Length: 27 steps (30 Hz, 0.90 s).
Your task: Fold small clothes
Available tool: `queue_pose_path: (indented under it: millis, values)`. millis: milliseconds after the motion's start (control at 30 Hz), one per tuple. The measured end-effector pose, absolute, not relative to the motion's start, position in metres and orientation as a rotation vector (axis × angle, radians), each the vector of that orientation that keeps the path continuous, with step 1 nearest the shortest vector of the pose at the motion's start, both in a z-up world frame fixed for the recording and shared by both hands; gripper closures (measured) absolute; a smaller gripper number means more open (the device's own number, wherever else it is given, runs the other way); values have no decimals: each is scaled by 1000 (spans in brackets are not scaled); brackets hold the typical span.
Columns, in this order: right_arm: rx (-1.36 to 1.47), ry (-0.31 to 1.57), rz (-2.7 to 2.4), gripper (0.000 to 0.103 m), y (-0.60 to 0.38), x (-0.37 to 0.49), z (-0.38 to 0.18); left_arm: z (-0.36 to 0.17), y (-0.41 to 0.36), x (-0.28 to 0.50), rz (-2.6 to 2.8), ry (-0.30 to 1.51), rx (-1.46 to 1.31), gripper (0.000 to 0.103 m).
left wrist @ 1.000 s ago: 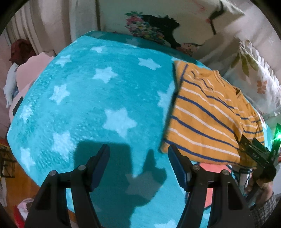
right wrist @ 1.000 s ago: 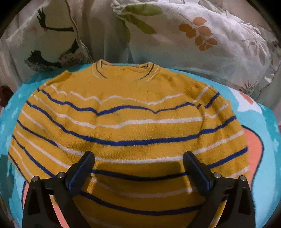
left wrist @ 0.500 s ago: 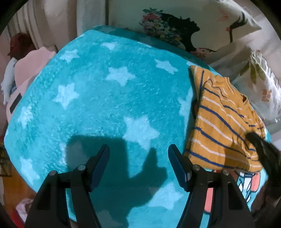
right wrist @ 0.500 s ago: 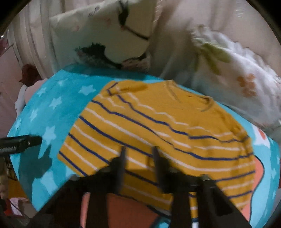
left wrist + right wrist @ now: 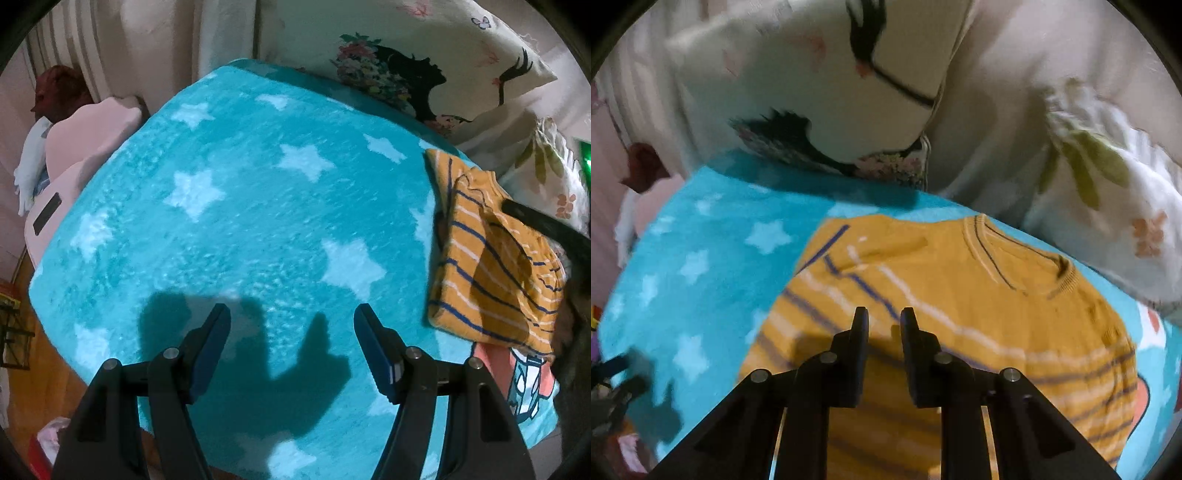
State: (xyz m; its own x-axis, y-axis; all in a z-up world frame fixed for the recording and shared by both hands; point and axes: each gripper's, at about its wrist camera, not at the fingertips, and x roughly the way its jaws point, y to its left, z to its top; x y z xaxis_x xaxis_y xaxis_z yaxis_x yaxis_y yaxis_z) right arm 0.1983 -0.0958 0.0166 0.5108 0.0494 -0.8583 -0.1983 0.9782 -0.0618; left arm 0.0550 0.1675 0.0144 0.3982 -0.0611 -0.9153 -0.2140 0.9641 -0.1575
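A small mustard-yellow sweater (image 5: 960,280) with blue and white stripes lies on a teal star-patterned blanket (image 5: 701,280), collar toward the pillows. My right gripper (image 5: 884,321) hovers over its lower middle with the jaws nearly closed, a narrow gap between them, nothing visibly pinched. In the left wrist view the sweater (image 5: 491,266) sits at the right edge, and the right gripper's dark finger crosses above it. My left gripper (image 5: 291,321) is open and empty above bare blanket (image 5: 258,206), well left of the sweater.
Printed pillows (image 5: 820,92) lean along the far side of the bed, another leafy pillow (image 5: 1100,173) at the right. A pink cushion (image 5: 85,147) sits off the blanket's left edge. The wooden floor (image 5: 40,369) shows below the blanket's near-left edge.
My right gripper has narrowed from wide open to nearly shut and swung over the sweater's left part. My left gripper has drifted left, staying open.
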Motion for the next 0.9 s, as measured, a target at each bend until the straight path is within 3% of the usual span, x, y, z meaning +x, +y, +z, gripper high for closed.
queue_pose_path:
  millis: [167,433,767,900]
  values:
    - [-247,1092,75,85,-70,254,-18,10,173,46,121,1181,-243,34]
    - [-223,1039,111,83,-62,262,8,14,181,49,161,1174,-213,34]
    - [-145,978,211,55,-105,157,48,16,155,70,158,1168,-90,33]
    - [-199,997,192,53,-119,112,30,17,138,79,124,1170,-63,32]
